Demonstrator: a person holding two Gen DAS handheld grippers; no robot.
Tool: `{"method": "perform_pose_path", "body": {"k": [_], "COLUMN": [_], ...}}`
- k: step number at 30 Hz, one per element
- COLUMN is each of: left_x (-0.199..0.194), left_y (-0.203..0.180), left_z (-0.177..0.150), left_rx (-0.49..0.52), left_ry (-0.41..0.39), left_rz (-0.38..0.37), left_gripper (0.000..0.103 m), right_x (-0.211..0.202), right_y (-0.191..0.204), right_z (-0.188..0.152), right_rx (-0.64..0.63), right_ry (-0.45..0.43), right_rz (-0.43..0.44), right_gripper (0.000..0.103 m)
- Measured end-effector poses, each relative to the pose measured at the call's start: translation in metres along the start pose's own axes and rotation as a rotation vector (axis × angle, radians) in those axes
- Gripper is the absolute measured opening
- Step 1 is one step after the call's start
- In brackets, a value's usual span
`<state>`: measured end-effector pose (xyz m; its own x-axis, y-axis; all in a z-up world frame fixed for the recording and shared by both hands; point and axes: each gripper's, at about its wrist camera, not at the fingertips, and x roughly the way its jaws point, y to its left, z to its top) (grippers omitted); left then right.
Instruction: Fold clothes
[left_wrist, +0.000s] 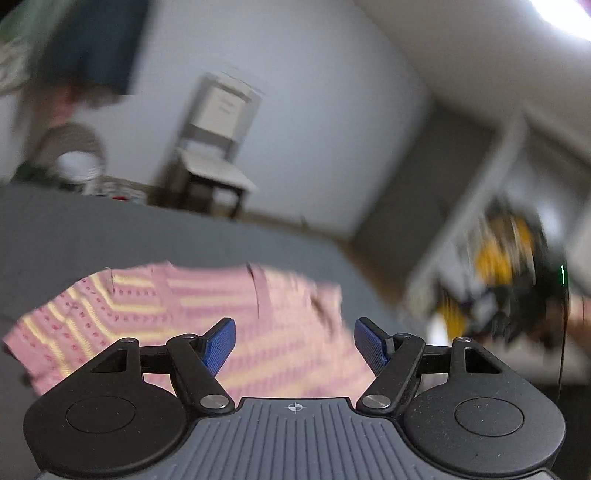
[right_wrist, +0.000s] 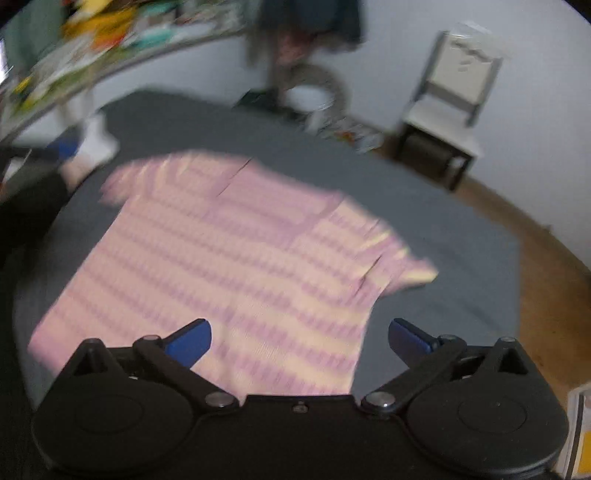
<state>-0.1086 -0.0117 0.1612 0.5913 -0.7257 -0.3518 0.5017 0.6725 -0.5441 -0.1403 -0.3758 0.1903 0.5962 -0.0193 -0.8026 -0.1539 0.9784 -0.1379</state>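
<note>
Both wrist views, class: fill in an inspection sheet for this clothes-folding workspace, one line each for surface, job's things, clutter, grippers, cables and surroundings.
Surface: dark grey cloth-covered surface, mostly bare around the garment.
Job's things: one pink and yellow striped shirt lying spread flat, sleeves out, not yet folded.
Clutter: nothing seen on the surface besides the shirt; small blurred items lie past its far edge.
Grippers: left gripper open, empty, above the shirt; right gripper open, empty, over the shirt's hem.
Cables: thin dark cable at the right of the left view.
Surroundings: white chair against the wall, wooden floor, crowded shelf; all motion-blurred.
</note>
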Motion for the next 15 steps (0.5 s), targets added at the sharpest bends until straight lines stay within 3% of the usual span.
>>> {"method": "perform_pose_path", "body": {"k": [3, 5, 8, 10, 13, 15], "left_x": [0.045, 0.081, 0.118, 0.134, 0.152, 0.159], "left_y": [0.022, 0.034, 0.047, 0.052, 0.057, 0.065], "left_z": [-0.011, -0.024, -0.047, -0.062, -0.081, -0.09], "left_rx": [-0.196, -0.236, -0.217, -0.17, -0.093, -0.101], "left_ry": [-0.116, -0.144, -0.129, -0.12, -0.1, -0.077], "left_rz": [0.021, 0.054, 0.072, 0.051, 0.039, 0.04], "left_gripper": [0.084, 0.084, 0.084, 0.084, 0.084, 0.084], "right_x": [0.049, 0.09, 0.152, 0.187, 0.227, 0.241], "right_y": [-0.034, -0.059, -0.099, -0.121, -0.142, -0.148], "right_z": [0.025, 0.029, 0.018, 0.007, -0.009, -0.017], "right_rx": [0.12, 0.223, 0.4, 0.497, 0.606, 0.665], "right_ry": [0.006, 0.035, 0.087, 0.113, 0.102, 0.068], "right_rz": [-0.083, -0.106, -0.108, -0.093, -0.024, 0.031], "right_gripper": [0.103, 0.101, 0.084, 0.066, 0.06, 0.06]}}
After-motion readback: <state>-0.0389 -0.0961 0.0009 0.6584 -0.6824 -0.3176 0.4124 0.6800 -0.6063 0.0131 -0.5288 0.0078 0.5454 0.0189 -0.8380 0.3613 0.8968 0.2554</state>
